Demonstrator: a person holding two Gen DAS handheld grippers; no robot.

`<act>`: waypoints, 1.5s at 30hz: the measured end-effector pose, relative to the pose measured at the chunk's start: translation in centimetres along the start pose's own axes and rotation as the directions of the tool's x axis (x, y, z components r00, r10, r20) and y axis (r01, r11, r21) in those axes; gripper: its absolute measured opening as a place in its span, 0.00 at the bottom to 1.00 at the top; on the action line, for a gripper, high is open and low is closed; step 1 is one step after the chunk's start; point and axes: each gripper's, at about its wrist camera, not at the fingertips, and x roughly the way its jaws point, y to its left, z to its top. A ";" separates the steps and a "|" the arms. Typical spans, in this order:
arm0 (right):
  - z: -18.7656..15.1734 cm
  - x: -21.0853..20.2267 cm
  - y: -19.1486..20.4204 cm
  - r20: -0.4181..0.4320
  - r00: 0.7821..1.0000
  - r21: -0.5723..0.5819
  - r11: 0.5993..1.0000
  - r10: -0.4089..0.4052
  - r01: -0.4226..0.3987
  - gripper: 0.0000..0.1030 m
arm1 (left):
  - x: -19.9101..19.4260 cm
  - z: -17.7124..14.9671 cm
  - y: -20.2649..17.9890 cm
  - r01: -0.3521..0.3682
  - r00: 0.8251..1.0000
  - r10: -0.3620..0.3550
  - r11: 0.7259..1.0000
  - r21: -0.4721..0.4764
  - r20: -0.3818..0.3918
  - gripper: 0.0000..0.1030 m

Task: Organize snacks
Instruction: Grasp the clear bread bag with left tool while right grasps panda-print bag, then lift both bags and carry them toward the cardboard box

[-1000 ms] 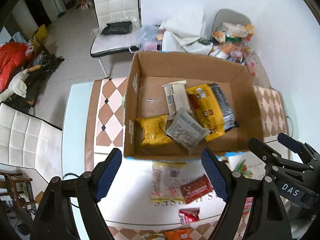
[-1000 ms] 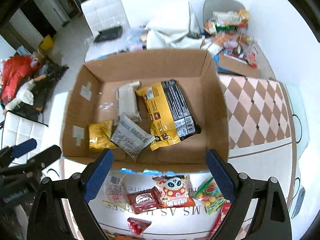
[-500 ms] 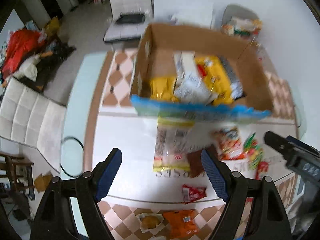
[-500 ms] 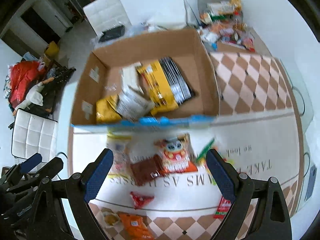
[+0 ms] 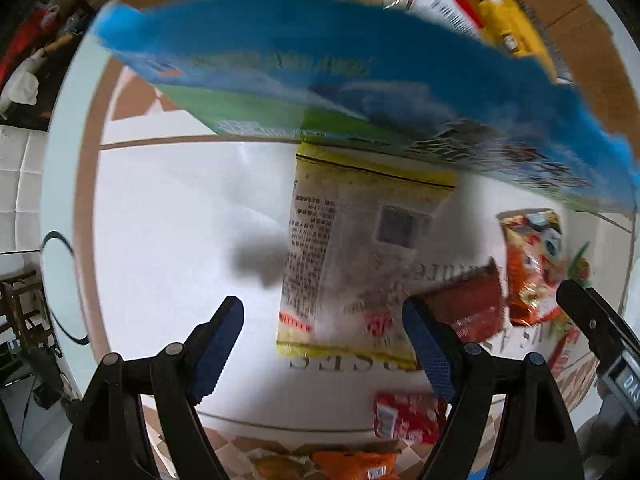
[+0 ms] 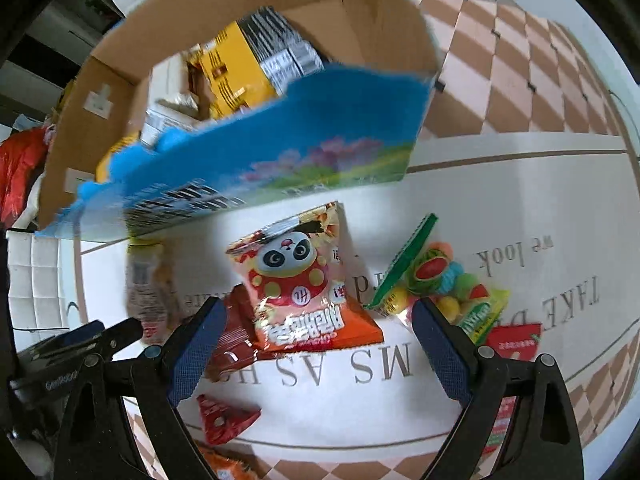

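A cardboard box [image 6: 256, 160] with a blue printed front holds several snack packs; it also fills the top of the left wrist view [image 5: 360, 80]. My left gripper [image 5: 324, 350] is open low over a pale yellow-edged snack bag [image 5: 356, 264]. My right gripper [image 6: 316, 350] is open over a red panda snack bag [image 6: 300, 292]. A dark red packet [image 6: 232, 344] lies beside the panda bag. A fruit candy bag [image 6: 436, 280] lies to the right of it. Neither gripper holds anything.
A small red triangular packet [image 6: 224, 420] and an orange pack [image 5: 356, 466] lie near the table's front edge. A red packet [image 5: 404, 420] lies in front of my left gripper. The white printed tablecloth [image 6: 520, 208] has checkered borders. A white chair [image 6: 36, 280] stands to the left.
Both grippers have dropped from above the box to just over the snacks on the table in front of it. Both stay open and empty.
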 end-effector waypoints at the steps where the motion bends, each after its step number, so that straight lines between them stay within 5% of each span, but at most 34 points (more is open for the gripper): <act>1: 0.1 0.4 0.0 -0.005 1.000 0.001 1.000 0.000 0.000 0.93 | 0.5 0.2 0.0 0.000 1.000 0.000 1.000 0.000 -0.009 0.78; 8: 1.0 2.0 0.7 -0.017 1.000 -0.027 1.000 -0.017 0.017 0.91 | 2.0 0.3 -0.9 0.020 1.000 -0.019 1.000 0.024 -0.014 0.78; 13: 1.5 3.4 1.2 -0.054 0.998 -0.039 0.999 -0.032 0.030 0.84 | 1.5 -0.4 -1.9 0.015 1.000 -0.016 0.999 0.048 0.012 0.63; 17: 1.8 3.2 1.7 -0.066 0.997 -0.044 0.999 -0.027 0.024 0.57 | 0.8 -1.6 -1.8 0.002 1.000 -0.003 0.999 0.048 0.015 0.57; 33: -3.8 4.4 0.5 -0.229 0.973 0.019 1.000 0.004 0.000 0.63 | 2.5 -10.4 -0.2 -0.016 0.999 0.018 0.998 0.066 -0.033 0.59; 45: -5.1 6.5 0.5 -0.286 0.958 0.021 0.999 -0.023 0.030 0.72 | 3.4 -9.5 -0.1 -0.011 0.999 0.015 0.996 0.087 -0.049 0.65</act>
